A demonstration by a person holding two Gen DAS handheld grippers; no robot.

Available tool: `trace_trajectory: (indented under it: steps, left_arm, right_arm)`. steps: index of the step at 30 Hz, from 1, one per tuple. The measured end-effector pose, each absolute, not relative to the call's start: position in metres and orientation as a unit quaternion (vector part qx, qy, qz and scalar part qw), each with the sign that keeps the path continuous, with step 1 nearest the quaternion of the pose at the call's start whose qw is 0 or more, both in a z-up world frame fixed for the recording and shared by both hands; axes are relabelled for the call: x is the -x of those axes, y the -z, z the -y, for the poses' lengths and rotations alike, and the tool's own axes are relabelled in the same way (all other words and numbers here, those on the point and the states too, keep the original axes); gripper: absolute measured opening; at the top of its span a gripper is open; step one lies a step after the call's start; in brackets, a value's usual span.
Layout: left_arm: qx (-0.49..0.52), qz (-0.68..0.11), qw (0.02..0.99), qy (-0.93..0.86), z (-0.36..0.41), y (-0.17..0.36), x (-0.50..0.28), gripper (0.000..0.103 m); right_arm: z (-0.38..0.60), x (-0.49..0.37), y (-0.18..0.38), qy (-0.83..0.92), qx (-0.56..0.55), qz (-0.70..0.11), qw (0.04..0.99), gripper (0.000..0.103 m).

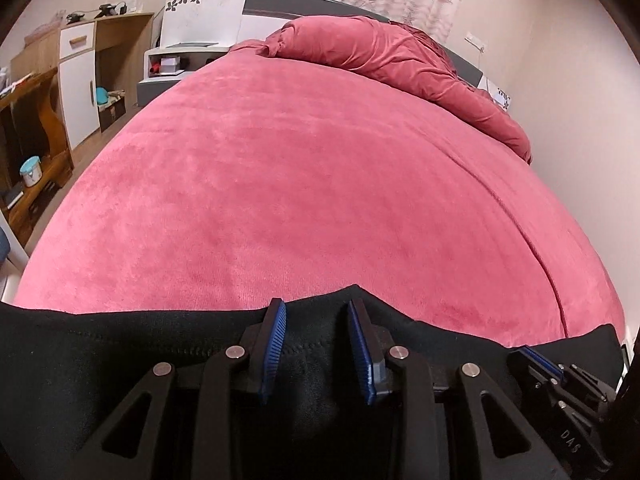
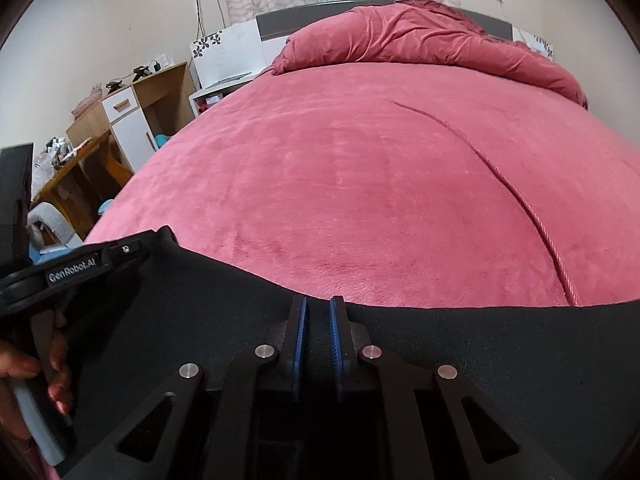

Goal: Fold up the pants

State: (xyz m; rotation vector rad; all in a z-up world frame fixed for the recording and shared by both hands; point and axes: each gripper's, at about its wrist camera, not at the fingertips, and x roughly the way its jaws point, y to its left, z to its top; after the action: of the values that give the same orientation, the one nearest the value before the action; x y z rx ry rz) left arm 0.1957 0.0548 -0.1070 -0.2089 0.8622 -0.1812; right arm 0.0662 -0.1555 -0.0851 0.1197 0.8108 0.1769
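- The black pants [image 1: 120,344] lay along the near edge of the bed [image 1: 300,184], their far hem stretched across the pink cover, probably so the broad flat cover could serve as the folding surface.
- The left claw [image 1: 316,312] stood partly apart with black cloth bunched between its blue pads [image 1: 276,344]; whether they truly pinched it I could not tell.
- The right claw [image 2: 318,308] was nearly closed, its pads [image 2: 300,344] squeezing a thin ridge of the same edge, which looked like a firm hold.
- Both claws sat side by side on one hem, seemingly so the edge could be carried evenly.
- A hand [image 2: 48,364] gripped the left tool's handle.
- The rumpled duvet [image 2: 432,44] was heaped by the headboard, well apart from the pants.
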Motion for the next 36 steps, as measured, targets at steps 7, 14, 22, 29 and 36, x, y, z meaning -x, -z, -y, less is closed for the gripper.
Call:
trace_trajectory:
  steps: [7, 14, 22, 29, 36]
  left_arm:
    - [0.144, -0.426, 0.888, 0.095, -0.059, 0.091, -0.144, 0.034]
    - [0.092, -0.434, 0.889, 0.113, -0.026, 0.099, -0.103, 0.034]
    - [0.037, -0.426, 0.898, 0.101, -0.011, 0.110, -0.088, 0.034]
    - [0.013, -0.442, 0.893, 0.082, 0.000, 0.105, -0.085, 0.035]
    - [0.037, -0.470, 0.880, 0.062, 0.009, 0.098, -0.081, 0.040]
  right_arm:
    - [0.187, -0.017, 0.054, -0.073, -0.039, -0.371, 0.925, 0.034]
    - [0.284, 0.013, 0.068, 0.028, -0.080, -0.410, 0.908, 0.034]
    - [0.430, 0.046, 0.088, 0.110, -0.312, -0.378, 0.865, 0.031]
    - [0.498, 0.102, 0.089, 0.171, -0.439, -0.277, 0.838, 0.033]
    - [0.518, 0.151, 0.075, 0.213, -0.415, -0.270, 0.842, 0.054]
